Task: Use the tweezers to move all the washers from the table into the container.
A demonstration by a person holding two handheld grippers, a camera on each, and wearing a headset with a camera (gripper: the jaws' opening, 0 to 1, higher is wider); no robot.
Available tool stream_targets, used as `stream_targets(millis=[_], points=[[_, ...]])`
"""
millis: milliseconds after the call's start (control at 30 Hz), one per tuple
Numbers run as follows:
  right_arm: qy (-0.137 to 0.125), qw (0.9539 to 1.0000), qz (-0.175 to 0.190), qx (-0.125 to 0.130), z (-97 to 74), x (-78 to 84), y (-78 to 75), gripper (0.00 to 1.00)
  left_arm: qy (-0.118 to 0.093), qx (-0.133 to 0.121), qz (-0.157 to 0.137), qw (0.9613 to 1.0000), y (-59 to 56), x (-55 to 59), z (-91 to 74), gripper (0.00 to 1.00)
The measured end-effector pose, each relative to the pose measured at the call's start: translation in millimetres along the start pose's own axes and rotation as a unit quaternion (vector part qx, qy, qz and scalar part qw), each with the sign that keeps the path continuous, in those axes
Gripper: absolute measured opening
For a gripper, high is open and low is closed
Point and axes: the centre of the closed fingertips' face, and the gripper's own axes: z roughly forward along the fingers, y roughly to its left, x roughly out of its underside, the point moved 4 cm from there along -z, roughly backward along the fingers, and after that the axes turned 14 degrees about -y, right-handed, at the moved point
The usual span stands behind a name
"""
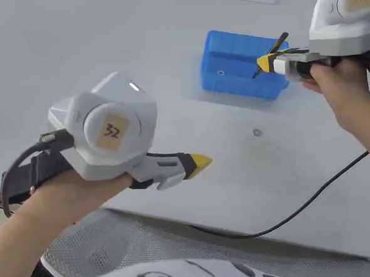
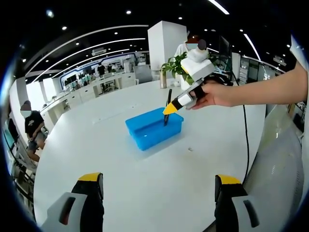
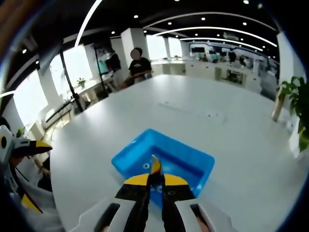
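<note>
over the blue container [image 1: 240, 63], right claw [image 1: 265, 62] gripping tweezers [image 1: 278, 43], left claw [image 2: 158, 179] wide, washer [image 1: 256, 132] on table [image 1: 104, 43]

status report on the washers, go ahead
Left gripper open, idle. Right gripper shut on tweezers over container. One washer inside, second washer on table. Nothing blocking.

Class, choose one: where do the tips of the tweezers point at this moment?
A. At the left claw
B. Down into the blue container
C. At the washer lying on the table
B: the right claw grips the tweezers, whose tips dip into the blue container.
</note>
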Motion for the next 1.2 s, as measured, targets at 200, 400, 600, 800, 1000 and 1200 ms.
stream_targets(millis=[200,400,600,800,1000,1200], points=[[-0.018,0.9998,0.001,-0.004,-13.9,-11.0,8.7,0.05,-0.002,0.001,0.0,1.0,-1.4,-1.1,-0.6,0.98],[-0.023,0.9996,-0.01,-0.009,-30.2,-7.4,19.2,0.05,-0.002,0.0,-0.001,1.0,-2.1,-0.1,-1.6,0.98],[-0.015,0.9998,-0.004,-0.009,-40.5,3.0,18.4,0.05,0.0,0.002,-0.004,1.0,-4.5,1.2,-0.5,0.98],[-0.008,0.9999,0.012,-0.006,-49.5,16.2,21.3,0.05,0.0,0.005,-0.001,1.0,-6.0,-1.1,0.3,0.98],[0.015,0.9997,0.018,-0.012,-52.6,38.4,30.1,0.05,0.0,0.006,0.001,1.0,-6.4,-2.2,1.0,0.98],[0.035,0.9993,0.006,-0.015,-58.3,51.1,42.7,0.05,0.002,0.007,0.003,1.0,-7.0,-1.4,0.9,0.98]])
